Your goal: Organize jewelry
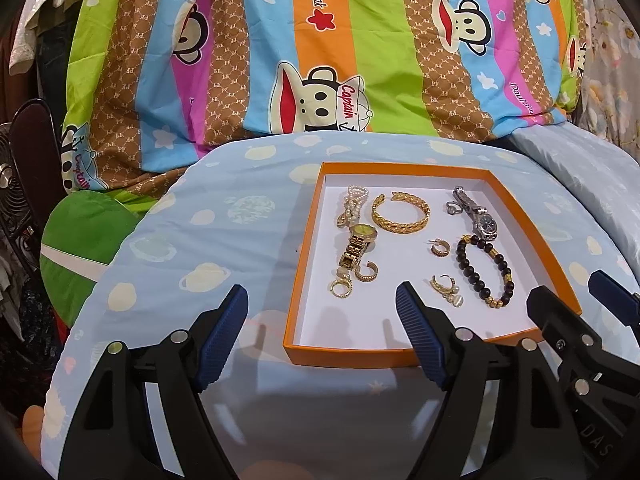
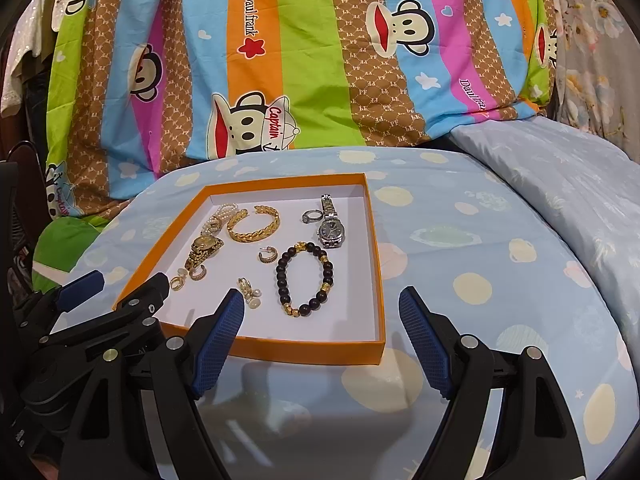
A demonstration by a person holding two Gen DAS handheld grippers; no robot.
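I hold my left gripper (image 1: 322,322) and right gripper (image 2: 322,322) gaping, empty, just before the orange tray (image 1: 344,354), jewelry already inside, ready to choose.

Work surface: round table under a pale blue cloth (image 1: 192,248) printed with cream planets and dots. Behind it, a striped cartoon-monkey bedsheet (image 1: 320,48) in green, blue, orange, pink and brown. Far left: a fan grille (image 1: 12,200) and hanging clothes (image 1: 36,28). Right: floral fabric (image 2: 592,40). Light even, indoor.
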